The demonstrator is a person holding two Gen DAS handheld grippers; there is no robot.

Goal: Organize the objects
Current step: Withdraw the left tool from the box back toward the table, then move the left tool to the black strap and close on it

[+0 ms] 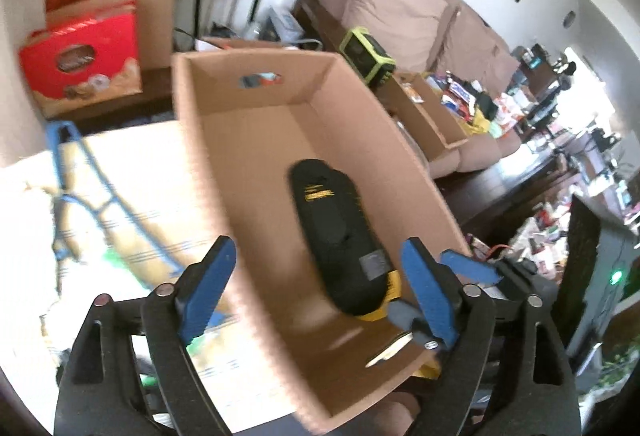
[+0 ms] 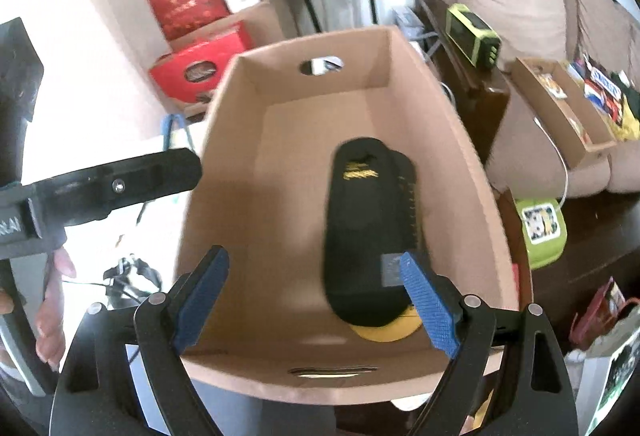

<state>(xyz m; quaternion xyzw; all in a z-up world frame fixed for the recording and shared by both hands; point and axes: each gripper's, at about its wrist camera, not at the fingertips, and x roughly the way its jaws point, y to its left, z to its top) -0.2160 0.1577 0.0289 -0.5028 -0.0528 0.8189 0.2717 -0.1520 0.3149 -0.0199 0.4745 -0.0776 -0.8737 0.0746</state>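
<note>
Black slipper (image 1: 340, 236) in cardboard box (image 1: 248, 139), left gripper (image 1: 320, 300) wide, empty

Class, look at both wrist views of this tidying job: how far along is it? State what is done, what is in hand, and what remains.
Done: the black-and-yellow slippers lie stacked inside the cardboard box. In hand: nothing; the left gripper and right gripper are both open above the box, with nothing between their pads. Left: loose packets fill the shallow tray on the sofa, and more clutter covers the dark table.
</note>
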